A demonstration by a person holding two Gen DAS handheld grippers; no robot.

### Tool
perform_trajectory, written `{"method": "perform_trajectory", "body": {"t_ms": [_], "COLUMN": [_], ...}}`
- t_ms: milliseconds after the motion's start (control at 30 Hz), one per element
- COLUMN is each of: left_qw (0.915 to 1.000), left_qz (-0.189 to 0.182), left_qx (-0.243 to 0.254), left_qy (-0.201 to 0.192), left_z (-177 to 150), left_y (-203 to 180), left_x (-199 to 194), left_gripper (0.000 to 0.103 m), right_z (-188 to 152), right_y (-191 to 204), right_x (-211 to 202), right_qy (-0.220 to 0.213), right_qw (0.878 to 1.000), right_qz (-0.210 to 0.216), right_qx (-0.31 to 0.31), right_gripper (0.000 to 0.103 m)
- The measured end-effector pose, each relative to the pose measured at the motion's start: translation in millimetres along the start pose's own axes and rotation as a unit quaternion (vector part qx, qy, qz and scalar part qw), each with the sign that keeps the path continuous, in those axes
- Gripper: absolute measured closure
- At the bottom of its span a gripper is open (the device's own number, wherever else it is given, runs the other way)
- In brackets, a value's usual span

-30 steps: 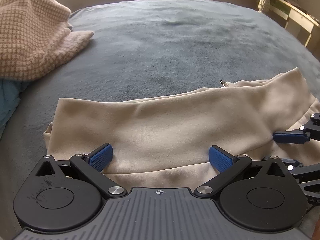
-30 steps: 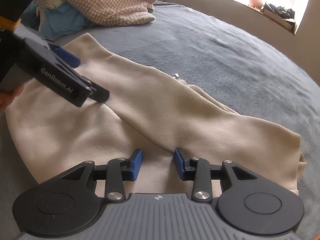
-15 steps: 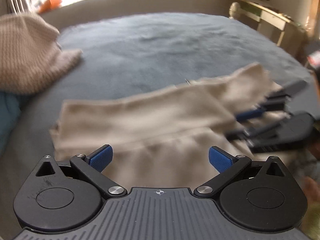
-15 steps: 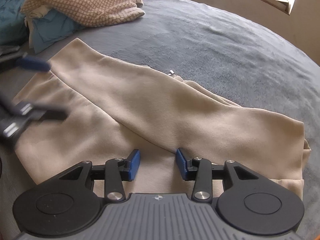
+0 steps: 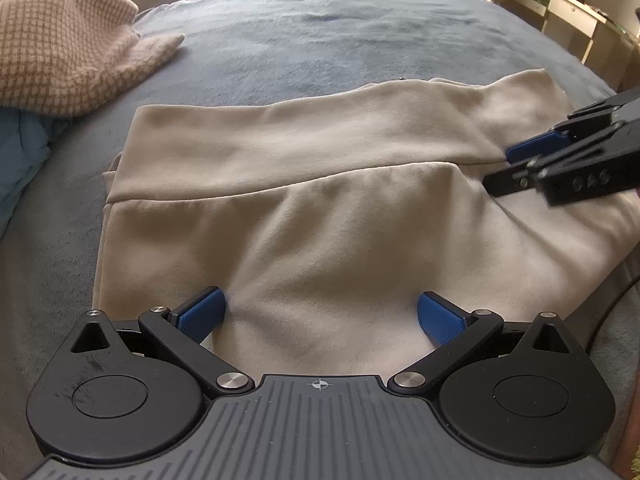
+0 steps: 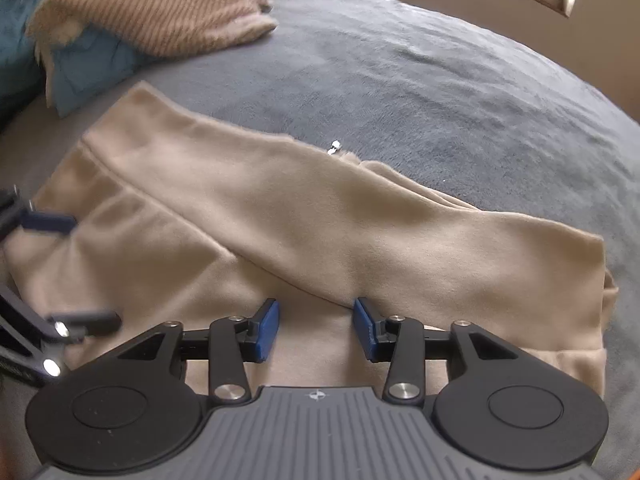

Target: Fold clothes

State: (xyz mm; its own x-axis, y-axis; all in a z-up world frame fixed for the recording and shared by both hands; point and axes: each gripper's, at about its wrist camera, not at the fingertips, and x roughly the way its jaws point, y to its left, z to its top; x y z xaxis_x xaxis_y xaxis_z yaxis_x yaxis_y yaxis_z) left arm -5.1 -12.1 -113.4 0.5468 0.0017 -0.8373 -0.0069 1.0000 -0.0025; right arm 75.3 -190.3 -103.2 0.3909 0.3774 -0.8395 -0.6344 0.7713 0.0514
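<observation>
Two wrist fisheye views, close above a bed.
Both angle steeply down toward twelve o'clock, sharing the folded cream fleece garment (image 5: 320, 208) (image 6: 320, 216).

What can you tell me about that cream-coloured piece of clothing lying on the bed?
The cream garment looks like soft, plain knit cloth. It lies flat on the grey-blue blanket, partly folded: a long band of cloth is laid across the upper part, leaving a straight edge. A small metal piece, perhaps a zip pull, shows at its far edge. Slight creases run through the lower part. Nothing grips it; both tongs sit just over it.
</observation>
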Motion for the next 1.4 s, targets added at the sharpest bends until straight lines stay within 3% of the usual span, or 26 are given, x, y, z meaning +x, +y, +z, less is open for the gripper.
{"method": "perform_trajectory", "body": {"t_ms": [67, 267, 400, 567, 1400], "left_qw": [1.0000, 0.9999, 0.9998, 0.9998, 0.9997], "left_qz": [-0.001, -0.004, -0.003, -0.004, -0.001], "left_qx": [-0.003, -0.012, -0.017, -0.017, -0.020], "left_qy": [0.001, 0.006, 0.010, 0.011, 0.016], "left_z": [-2.5, -1.8, -0.2, 0.1, 0.5], "left_y": [2.1, 5.2, 6.0, 6.7, 5.8], "left_x": [-1.9, -1.7, 0.0, -0.1, 0.0], "left_gripper": [0.000, 0.000, 0.000, 0.000, 0.000], "right_z": [1.4, -1.4, -22.6, -27.0, -27.2], "right_y": [-2.8, 15.1, 29.7, 25.4, 33.0], "right_x": [-8.4, -32.0, -8.5, -6.0, -5.6], "right_qy": [-0.008, 0.009, 0.060, 0.054, 0.061], "right_qw": [1.000, 0.997, 0.996, 0.997, 0.997], "right_qz": [0.016, 0.070, 0.049, 0.055, 0.039], "right_qx": [0.022, -0.016, -0.050, -0.021, -0.016], "right_gripper": [0.056, 0.056, 0.050, 0.048, 0.048]}}
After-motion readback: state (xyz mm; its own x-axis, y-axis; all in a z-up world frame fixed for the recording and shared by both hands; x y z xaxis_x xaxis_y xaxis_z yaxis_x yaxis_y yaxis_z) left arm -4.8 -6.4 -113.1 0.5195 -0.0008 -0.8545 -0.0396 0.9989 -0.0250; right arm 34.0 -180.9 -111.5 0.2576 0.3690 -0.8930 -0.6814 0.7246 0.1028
